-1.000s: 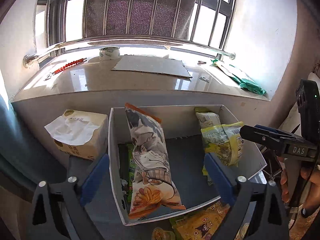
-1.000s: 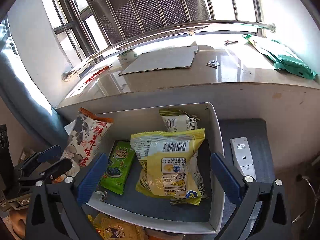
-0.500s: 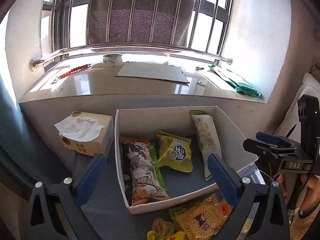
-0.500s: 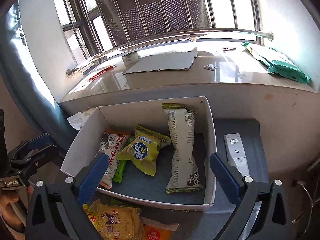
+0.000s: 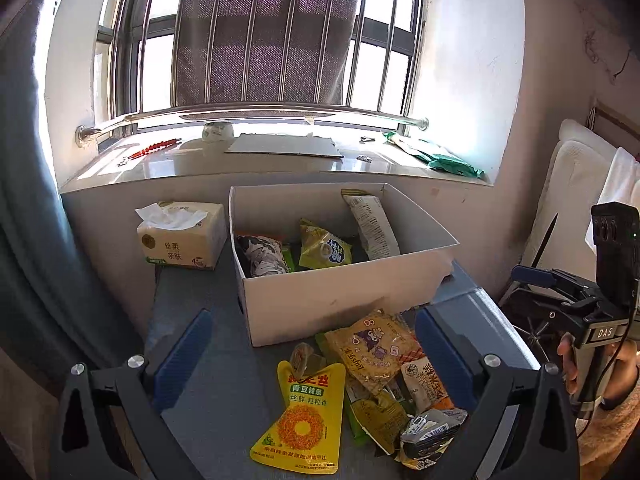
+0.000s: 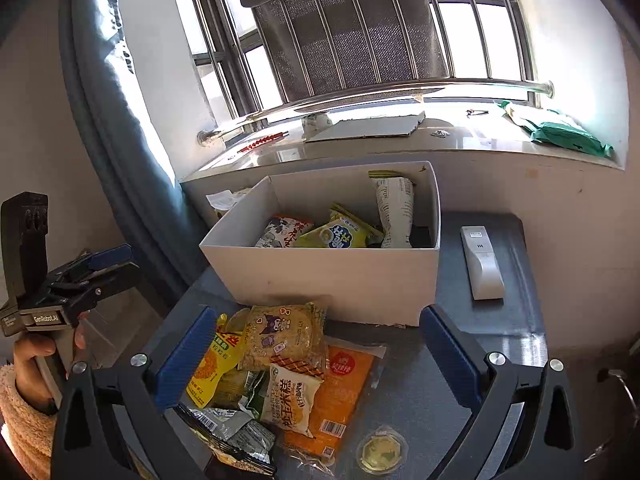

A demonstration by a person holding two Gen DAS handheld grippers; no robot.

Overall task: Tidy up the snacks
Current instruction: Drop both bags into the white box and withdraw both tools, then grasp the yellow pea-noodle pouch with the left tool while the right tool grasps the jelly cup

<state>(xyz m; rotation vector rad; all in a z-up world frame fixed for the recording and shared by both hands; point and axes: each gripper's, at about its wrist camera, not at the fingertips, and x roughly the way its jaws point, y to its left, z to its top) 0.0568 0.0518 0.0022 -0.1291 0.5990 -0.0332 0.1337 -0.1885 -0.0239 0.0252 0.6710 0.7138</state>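
Left claw (image 5: 312,344) gapes wide, empty, above the loose snack pile (image 5: 372,392); right claw (image 6: 316,344) likewise spread, nothing held; white box (image 6: 332,276) holds four packets.

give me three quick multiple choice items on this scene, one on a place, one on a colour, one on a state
1. Where is the remote?
A. in the box
B. on the grey surface right of the box
C. on the sill

2. What colour is the box?
A. white
B. red
C. black

3. How is the right gripper?
A. shut on a snack
B. open, holding nothing
C. out of view

Answers:
1 B, the remote lies flat just outside the box's right wall.
2 A, its walls are plain white.
3 B, its fingers stand wide apart over the loose snacks.
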